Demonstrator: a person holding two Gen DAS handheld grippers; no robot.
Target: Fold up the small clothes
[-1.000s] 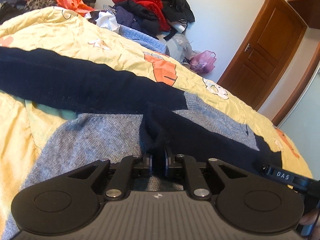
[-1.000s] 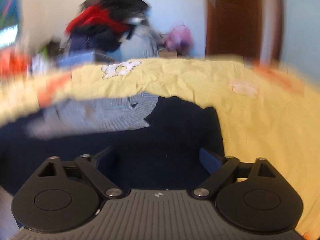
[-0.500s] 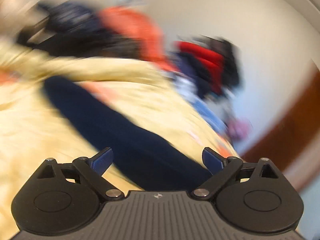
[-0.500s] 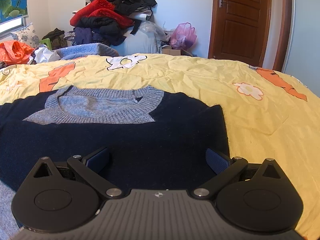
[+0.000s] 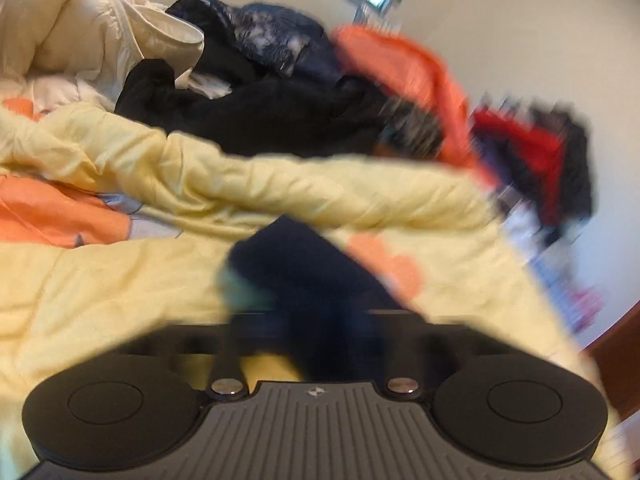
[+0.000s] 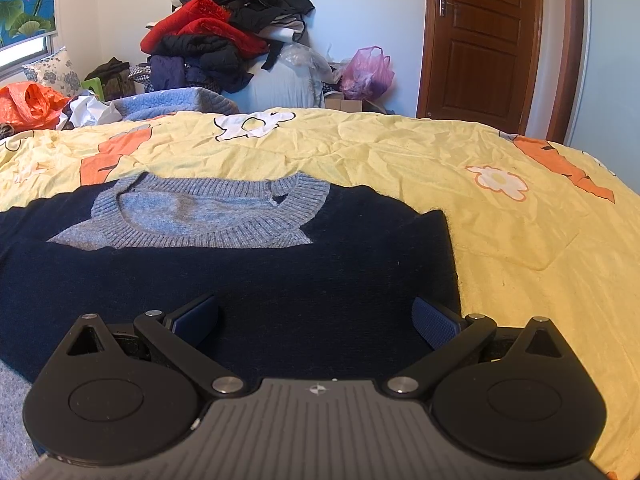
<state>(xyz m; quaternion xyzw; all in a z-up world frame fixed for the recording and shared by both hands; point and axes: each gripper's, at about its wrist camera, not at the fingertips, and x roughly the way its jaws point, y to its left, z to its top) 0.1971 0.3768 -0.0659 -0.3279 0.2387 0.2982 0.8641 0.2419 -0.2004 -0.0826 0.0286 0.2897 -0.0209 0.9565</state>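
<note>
A navy sweater (image 6: 248, 280) with a grey knit collar (image 6: 200, 216) lies flat on the yellow bedspread (image 6: 440, 152); its right side is folded in. My right gripper (image 6: 316, 320) hovers open just above the navy fabric, touching nothing. In the blurred left wrist view a navy sleeve (image 5: 304, 272) runs from the bedspread (image 5: 120, 300) down between the fingers of my left gripper (image 5: 320, 336). The blur hides how the jaws stand.
Clothes are heaped at the bed's far side (image 6: 224, 40), with an orange bag (image 6: 32, 104) and a pink bag (image 6: 368, 72). A wooden door (image 6: 480, 40) stands at the right. A rumpled white duvet (image 5: 72, 20) and dark clothes (image 5: 260, 108) lie beyond the sleeve.
My left gripper let go of the navy fabric, opened, and swung left toward the outstretched sleeve. My right gripper stayed open and settled over the sweater's folded right side.
</note>
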